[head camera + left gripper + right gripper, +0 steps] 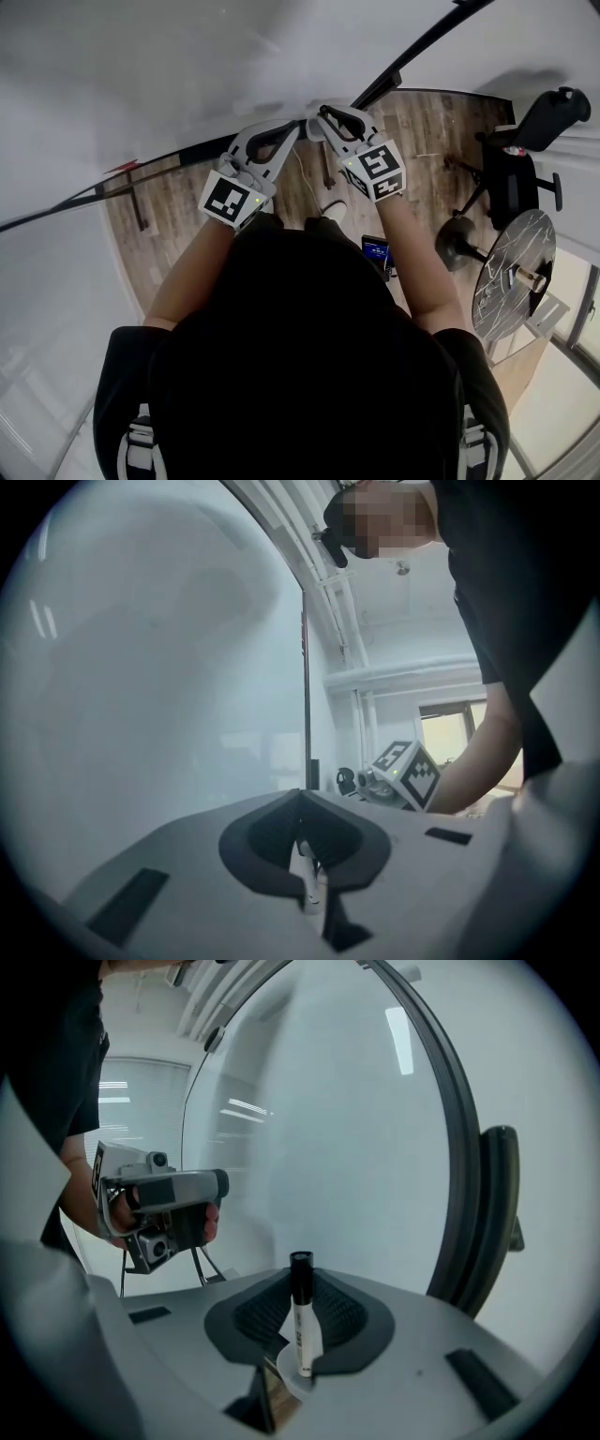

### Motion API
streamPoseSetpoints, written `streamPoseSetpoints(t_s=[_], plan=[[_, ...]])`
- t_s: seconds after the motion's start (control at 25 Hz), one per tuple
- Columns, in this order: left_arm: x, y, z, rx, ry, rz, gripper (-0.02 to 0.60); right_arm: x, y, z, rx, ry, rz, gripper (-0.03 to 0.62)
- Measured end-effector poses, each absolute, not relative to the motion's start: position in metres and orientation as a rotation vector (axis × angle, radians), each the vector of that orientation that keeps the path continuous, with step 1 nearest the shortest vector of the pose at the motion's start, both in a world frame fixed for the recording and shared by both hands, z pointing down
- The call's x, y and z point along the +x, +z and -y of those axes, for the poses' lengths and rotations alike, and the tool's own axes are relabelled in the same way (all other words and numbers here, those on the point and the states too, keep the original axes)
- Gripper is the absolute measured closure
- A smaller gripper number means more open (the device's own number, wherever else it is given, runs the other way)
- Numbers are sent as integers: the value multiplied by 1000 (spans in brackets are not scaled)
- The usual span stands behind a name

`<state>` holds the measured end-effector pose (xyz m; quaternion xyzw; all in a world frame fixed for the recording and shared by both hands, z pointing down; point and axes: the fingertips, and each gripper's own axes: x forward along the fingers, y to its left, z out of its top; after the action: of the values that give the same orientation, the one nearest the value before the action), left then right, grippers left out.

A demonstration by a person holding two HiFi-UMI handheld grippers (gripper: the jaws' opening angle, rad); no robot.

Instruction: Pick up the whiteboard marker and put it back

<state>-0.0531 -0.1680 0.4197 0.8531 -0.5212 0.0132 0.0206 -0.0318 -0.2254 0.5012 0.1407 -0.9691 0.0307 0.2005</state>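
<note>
- Okay, whiteboard marker [302, 1321]: slim cylinder, white smooth barrel, black cap on top, standing upright in the lower centre of the right gripper view.
- Dark print runs down the barrel, too small to read.
- Right hand-held gripper [298, 1283]: grey matte plastic shell with dark ribbed pads, jaws clamped on the marker barrel, cap sticking up above them.
- Left hand-held gripper [302, 799]: same grey shell and dark ribbed pads, jaws closed together at the tips, nothing gripped.
- A white slender bit shows low in the gap between the left jaws; I cannot tell what it is.
- Each hand-held gripper carries a cube with black-and-white square markers; no letters on them.
- Both point at a glossy white board [356, 1147] with a thin dark frame, which fills the upper frame in the head view.
- In the head view the two tips sit near each other at upper centre, close to the board's dark edge.
- Wood plank floor [187, 216] below.
- Black office chair [511, 169] upper right.
- Round worktop [506, 253] with a dark marbled surface at the right edge.
</note>
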Motion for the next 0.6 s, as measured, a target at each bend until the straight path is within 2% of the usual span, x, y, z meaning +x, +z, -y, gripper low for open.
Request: streamPoseSetpoints(t_s=[0.6], plan=[[-63,424,158,2596,36,1642,578,-38,586,224,323,42,2511,526]])
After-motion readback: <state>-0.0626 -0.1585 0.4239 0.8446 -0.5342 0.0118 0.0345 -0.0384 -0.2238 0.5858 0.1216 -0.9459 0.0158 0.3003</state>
